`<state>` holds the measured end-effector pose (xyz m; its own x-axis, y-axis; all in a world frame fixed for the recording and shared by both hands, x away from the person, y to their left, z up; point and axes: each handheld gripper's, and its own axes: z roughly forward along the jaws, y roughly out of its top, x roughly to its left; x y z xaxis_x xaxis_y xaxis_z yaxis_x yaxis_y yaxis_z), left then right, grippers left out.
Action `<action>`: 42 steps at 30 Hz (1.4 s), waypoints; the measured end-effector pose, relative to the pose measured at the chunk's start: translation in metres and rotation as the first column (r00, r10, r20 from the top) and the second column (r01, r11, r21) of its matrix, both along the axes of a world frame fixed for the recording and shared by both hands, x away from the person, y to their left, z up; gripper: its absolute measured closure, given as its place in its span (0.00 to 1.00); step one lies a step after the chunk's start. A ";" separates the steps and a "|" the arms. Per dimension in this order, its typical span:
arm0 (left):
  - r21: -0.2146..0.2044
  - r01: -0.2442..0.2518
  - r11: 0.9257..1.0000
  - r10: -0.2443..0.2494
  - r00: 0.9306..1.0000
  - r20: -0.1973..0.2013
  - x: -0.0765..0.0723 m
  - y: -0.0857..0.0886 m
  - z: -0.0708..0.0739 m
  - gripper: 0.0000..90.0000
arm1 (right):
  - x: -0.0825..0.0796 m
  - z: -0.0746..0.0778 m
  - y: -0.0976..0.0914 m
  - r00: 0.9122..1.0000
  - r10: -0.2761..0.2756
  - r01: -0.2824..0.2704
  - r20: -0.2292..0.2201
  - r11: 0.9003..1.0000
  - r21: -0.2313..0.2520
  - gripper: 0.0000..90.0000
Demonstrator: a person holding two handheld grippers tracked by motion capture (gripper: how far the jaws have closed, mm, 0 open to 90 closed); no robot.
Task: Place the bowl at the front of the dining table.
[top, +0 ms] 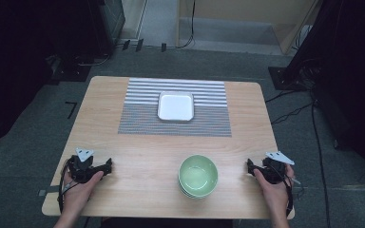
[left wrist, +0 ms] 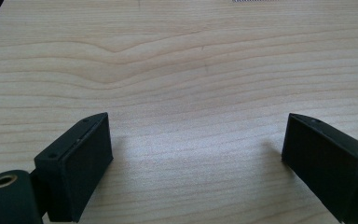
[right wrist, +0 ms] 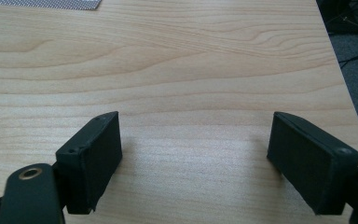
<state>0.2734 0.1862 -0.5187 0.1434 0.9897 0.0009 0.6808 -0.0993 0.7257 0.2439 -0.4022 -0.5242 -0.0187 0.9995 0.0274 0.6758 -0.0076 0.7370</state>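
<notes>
Jaws spread wide and holding nothing, the left gripper [top: 108,166] and right gripper [top: 250,167] rest low on the wooden bench [top: 138,156], one on either side of the green bowls [top: 198,176], each well apart from them. The bowls sit nested in a small stack near the person's edge, untouched. Beyond the bowls, toward the far side, a white square plate [top: 176,106] lies on a striped placemat [top: 142,116]. By the look of it, the work has not begun; every step remains ahead.

Left hand-held gripper [top: 108,166] and right hand-held gripper [top: 250,167], jaws wide apart, low, each in one hand.
</notes>
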 end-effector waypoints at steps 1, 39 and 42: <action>-0.001 -0.001 1.000 0.001 1.000 0.001 0.000 0.000 0.000 0.09 | 0.000 0.000 0.000 1.000 -0.001 0.001 0.000 1.000 0.000 0.18; -0.052 0.144 0.988 -0.134 0.978 0.163 -0.026 -0.069 0.055 0.16 | 0.005 0.000 0.005 0.998 -0.055 0.055 -0.008 0.998 0.001 0.14; -0.060 0.160 0.985 -0.148 0.975 0.169 -0.028 -0.075 0.057 0.16 | 0.006 0.000 0.006 0.998 -0.056 0.056 -0.009 0.998 0.000 0.14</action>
<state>0.2459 0.1107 -0.4615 0.2978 0.9540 -0.0341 0.5335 -0.1366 0.8347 0.2503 -0.3963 -0.5245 0.0375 0.9989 0.0278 0.6806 -0.0459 0.7312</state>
